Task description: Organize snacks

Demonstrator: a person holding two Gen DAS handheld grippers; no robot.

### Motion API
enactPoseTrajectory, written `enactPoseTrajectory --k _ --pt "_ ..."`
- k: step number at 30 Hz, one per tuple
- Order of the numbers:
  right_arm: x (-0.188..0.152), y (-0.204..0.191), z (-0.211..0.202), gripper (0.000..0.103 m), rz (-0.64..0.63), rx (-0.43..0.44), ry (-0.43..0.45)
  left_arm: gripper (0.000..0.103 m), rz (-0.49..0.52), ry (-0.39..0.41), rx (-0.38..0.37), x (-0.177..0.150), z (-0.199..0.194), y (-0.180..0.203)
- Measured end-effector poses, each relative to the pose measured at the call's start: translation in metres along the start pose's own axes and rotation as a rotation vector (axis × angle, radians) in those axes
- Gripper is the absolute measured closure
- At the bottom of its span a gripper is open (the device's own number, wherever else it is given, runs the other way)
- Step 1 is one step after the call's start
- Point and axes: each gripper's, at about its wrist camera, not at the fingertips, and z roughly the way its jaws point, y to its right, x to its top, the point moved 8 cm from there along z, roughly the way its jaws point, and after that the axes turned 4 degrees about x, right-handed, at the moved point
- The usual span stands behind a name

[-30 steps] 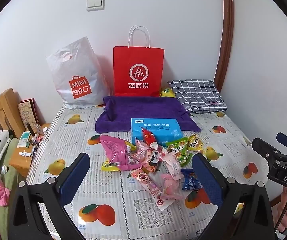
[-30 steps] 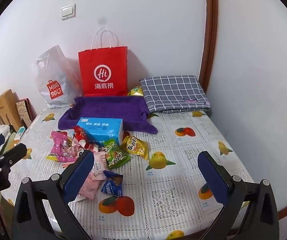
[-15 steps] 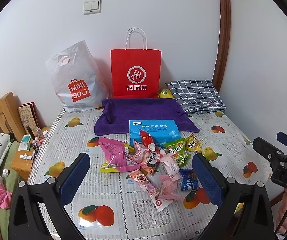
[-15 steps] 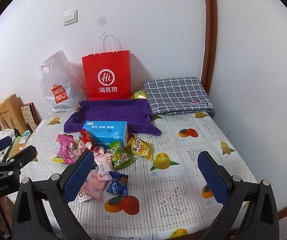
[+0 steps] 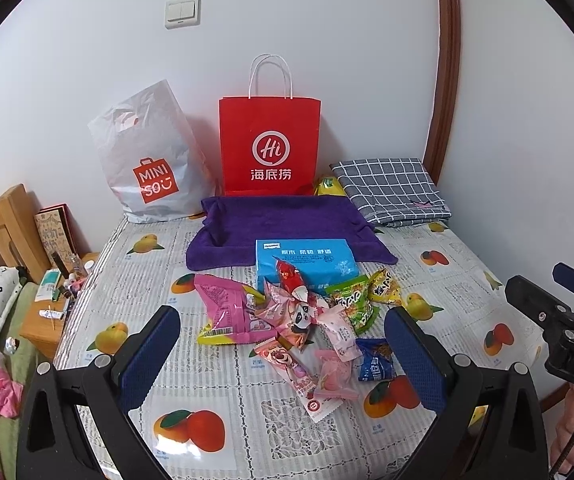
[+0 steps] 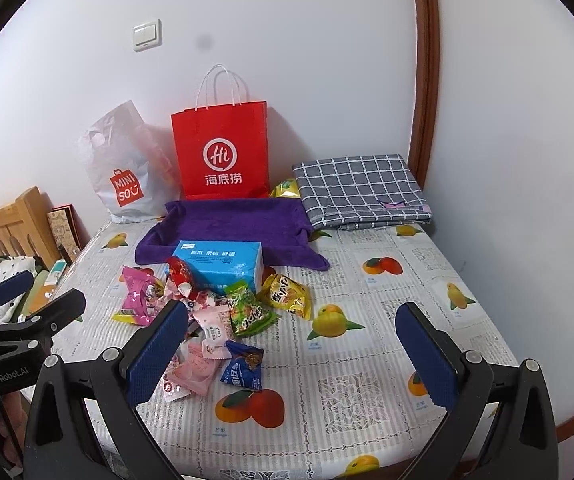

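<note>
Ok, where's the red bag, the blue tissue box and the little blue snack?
red bag (image 5: 269,146): left wrist view, front panel at the logo.
blue tissue box (image 5: 307,258): left wrist view, top face.
little blue snack (image 6: 243,368): right wrist view, wrapper middle.

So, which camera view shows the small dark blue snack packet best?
The right wrist view: the dark blue snack packet lies unblocked at the near edge of the pile, its whole front visible. In the left wrist view the same packet sits close beside that claw's right finger, smaller and more distorted, though not covered.
</note>
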Motion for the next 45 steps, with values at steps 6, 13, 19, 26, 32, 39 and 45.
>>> enactPoseTrajectory --k 6,13,19,26,32,39,45 --pt "-0.002 -0.004 0.000 0.001 -0.003 0.006 -0.003 0.000 0.002 0.002 -0.003 -0.001 -0.001 0.001" --pt "-0.006 -0.006 0.002 0.001 0.003 0.014 -0.013 0.000 -0.015 0.008 -0.004 -0.001 -0.002 -0.003" --pt "-0.005 -0.009 0.001 0.001 0.002 0.022 -0.010 0.000 -0.018 0.010 -0.004 0.000 -0.004 -0.006" --pt "-0.006 -0.011 -0.001 0.001 0.006 0.025 -0.008 0.000 -0.017 0.009 -0.002 0.002 -0.005 -0.005" --pt "-0.004 -0.012 -0.002 0.001 0.003 0.027 -0.004 0.000 -0.014 0.017 0.000 0.004 -0.008 -0.004" --pt "-0.004 -0.011 -0.003 0.001 0.012 0.032 -0.004 0.000 -0.004 0.016 0.000 0.006 -0.009 -0.001" --pt "-0.005 -0.010 -0.002 0.001 0.016 0.028 -0.009 0.000 -0.004 0.019 0.001 0.006 -0.009 -0.001"
